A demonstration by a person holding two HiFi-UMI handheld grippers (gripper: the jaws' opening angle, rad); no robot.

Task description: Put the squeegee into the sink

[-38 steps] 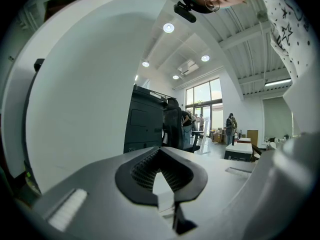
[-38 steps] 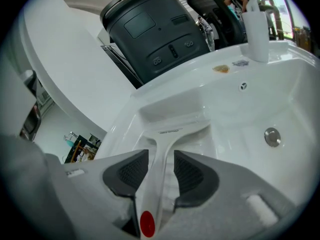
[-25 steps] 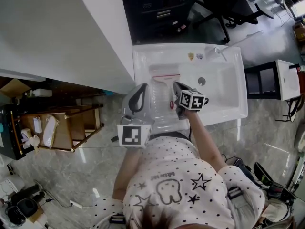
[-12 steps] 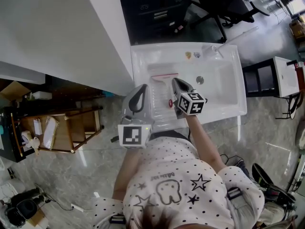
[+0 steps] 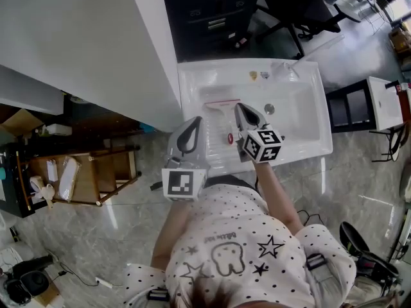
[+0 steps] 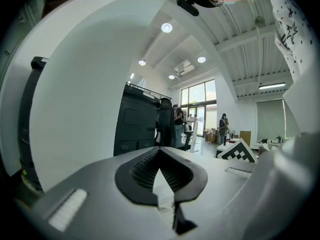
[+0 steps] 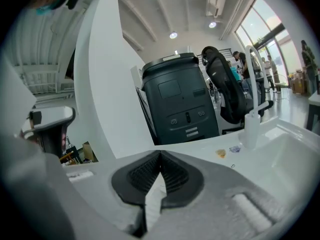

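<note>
Pressing fingers (image 7: 177, 176) fully together on nothing at right gripper (image 7: 160, 155) and left gripper (image 6: 160, 150), hovering by squeegee (image 5: 221, 106) lying on drainboard (image 5: 215, 149) of sink (image 5: 324, 114) beside basin (image 5: 295, 120), risking nudging handle or missing any regrasp while closed.

A white partition wall (image 5: 83, 43) is seen at the left of the head view, and a dark cabinet (image 5: 212, 8) with drawers is set just beside it. A black office chair (image 5: 302, 5) is placed near the cabinet. Below the wall, a wooden shelf (image 5: 80, 172) is stood on the glossy marbled floor (image 5: 83, 242). A white-topped side table (image 5: 384, 104) is seen at the right edge. In the left gripper view, people (image 6: 223, 128) are made out far off by tall windows (image 6: 202, 96), under round ceiling lights (image 6: 166, 27).
</note>
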